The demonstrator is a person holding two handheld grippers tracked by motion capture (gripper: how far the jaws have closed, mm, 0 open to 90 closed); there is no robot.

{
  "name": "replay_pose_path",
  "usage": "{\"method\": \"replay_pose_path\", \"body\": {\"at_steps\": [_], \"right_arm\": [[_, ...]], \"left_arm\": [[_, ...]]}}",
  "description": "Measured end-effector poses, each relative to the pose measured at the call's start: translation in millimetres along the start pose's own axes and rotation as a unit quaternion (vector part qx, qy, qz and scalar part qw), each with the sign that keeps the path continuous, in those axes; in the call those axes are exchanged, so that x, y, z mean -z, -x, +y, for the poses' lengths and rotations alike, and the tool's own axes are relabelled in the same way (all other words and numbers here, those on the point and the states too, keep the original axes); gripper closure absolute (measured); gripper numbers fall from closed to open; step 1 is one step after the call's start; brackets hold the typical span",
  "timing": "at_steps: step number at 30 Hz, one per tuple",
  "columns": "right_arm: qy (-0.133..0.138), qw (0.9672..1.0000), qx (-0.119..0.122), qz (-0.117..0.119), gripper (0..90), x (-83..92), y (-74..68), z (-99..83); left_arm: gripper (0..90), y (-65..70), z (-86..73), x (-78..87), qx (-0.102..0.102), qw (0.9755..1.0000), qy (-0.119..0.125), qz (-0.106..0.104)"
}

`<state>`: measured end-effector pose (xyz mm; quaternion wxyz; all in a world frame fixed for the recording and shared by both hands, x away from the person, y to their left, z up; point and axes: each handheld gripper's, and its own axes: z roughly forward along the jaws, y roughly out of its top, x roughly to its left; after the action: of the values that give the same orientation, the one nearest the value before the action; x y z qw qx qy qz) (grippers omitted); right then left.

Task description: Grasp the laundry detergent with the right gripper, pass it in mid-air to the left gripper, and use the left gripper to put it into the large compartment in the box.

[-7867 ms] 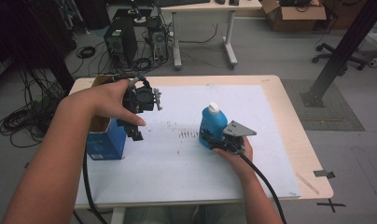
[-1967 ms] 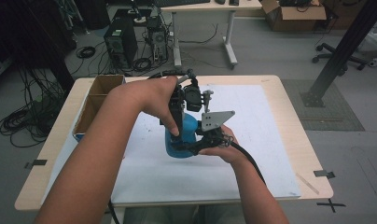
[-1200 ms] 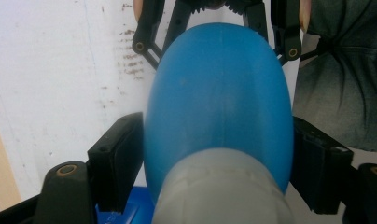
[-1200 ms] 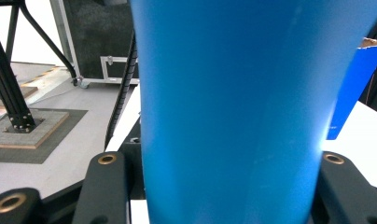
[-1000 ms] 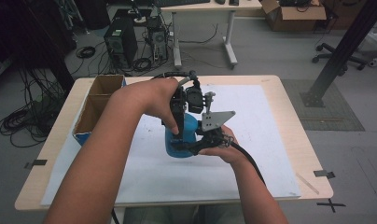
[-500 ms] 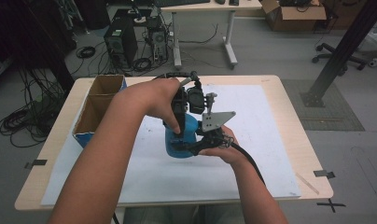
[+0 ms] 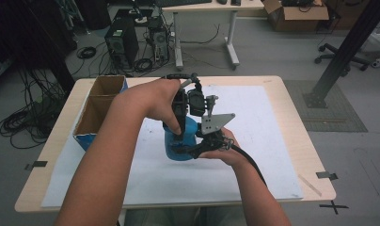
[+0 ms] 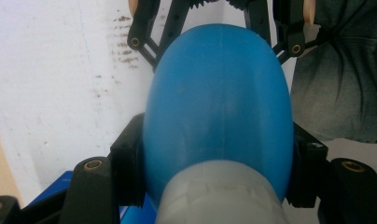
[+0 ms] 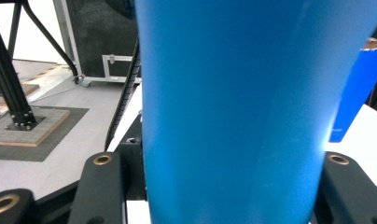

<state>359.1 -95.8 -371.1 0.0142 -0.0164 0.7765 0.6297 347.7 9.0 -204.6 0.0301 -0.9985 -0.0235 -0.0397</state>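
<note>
Hidden: in the high view the person's left hand (image 7: pixel 155 101) and forearm cover the top of the blue bottle (image 7: pixel 181 141), so its cap cannot be seen there; the right hand (image 7: pixel 223 150) hides part of its base.
Cut off: in the right gripper view the bottle's body (image 9: pixel 252 107) runs off the top and bottom edges, and its ends are out of frame.
Hard to make out: the pale grey cap (image 8: pixel 219 196) is blurred at the bottom of the left gripper view, so its details cannot be told.
Bottle, where: it sits mid-table on the white paper sheet (image 7: pixel 254 141), right of the open cardboard box (image 7: pixel 96 110) with blue outer walls, between both tools.
Bottle, axis: it stands roughly upright, long axis vertical, cap end up toward the left gripper's camera, base down at the sheet; whether the base touches the sheet cannot be told.
Bottle, look: smooth, matte, bright blue plastic, rounded shoulders narrowing to the pale cap, a faint seam down the middle.
Left gripper (image 8: pixel 219 154): coming from above, its black jaws press both sides of the bottle just below the cap — it's pinching the bottle.
Right gripper (image 9: pixel 228 186): low and level, its jaws hug the lower body on either side, clamped on the bottle too.
Sheet: dark smudges mark the paper beside the bottle in the left gripper view.
</note>
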Motion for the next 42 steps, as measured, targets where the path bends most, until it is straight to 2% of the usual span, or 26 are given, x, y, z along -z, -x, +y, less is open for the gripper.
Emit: {"method": "replay_pose_path", "body": {"at_steps": [2, 4, 6, 10, 16, 20, 25, 26, 30, 35, 42], "right_arm": [[-0.001, 1.0, -0.002, 0.003, 43.1, 0.0, 0.1, 0.7], [-0.013, 0.9999, -0.01, -0.002, 31.5, -1.5, 0.2, 2.8], [-0.009, 0.9999, -0.014, -0.004, 26.2, -1.0, 0.4, 2.7], [-0.019, 0.9994, -0.022, -0.019, 15.0, 0.8, -0.5, 0.4], [-0.026, 0.999, -0.023, -0.028, 10.2, 8.3, -0.3, -0.1], [-0.038, 0.9982, -0.024, -0.04, 8.2, 20.4, 0.8, 1.9], [-0.052, 0.9972, -0.019, -0.049, 6.4, 32.1, 2.6, 5.6], [-0.055, 0.997, -0.019, -0.05, 5.9, 33.8, 2.9, 6.3], [-0.062, 0.9967, -0.017, -0.05, 3.0, 40.2, 3.8, 8.2], [-0.071, 0.996, -0.015, -0.052, 1.1, 51.0, 4.3, 7.5], [-0.102, 0.9931, -0.011, -0.058, 0.6, 68.3, 4.6, 8.4]], "left_arm": [[38.1, 0.0, 0.3, 0.3, -0.001, 1.0, -0.002, -0.001], [38.1, 0.2, 1.0, 0.8, -0.004, 1.0, 0.0, -0.004], [38.1, 0.3, 0.8, 0.9, -0.004, 1.0, 0.005, -0.003], [38.1, -0.4, 0.2, 2.3, 0.0, 1.0, 0.003, -0.003], [38.1, -2.7, -2.8, 4.5, 0.015, 0.9999, 0.004, -0.002], [38.1, -4.6, -4.2, 6.9, 0.025, 0.9997, -0.002, -0.001], [38.0, -4.9, -4.0, 10.1, 0.026, 0.9997, 0.002, 0.004], [38.1, -5.1, -3.6, 11.0, 0.028, 0.9996, -0.008, 0.003], [38.1, -5.0, -3.7, 12.2, 0.028, 0.9996, -0.007, 0.005], [38.1, -5.9, -4.5, 13.5, 0.032, 0.9994, -0.009, -0.002], [38.1, -5.5, -4.9, 13.6, 0.038, 0.9992, -0.012, -0.004]]}}
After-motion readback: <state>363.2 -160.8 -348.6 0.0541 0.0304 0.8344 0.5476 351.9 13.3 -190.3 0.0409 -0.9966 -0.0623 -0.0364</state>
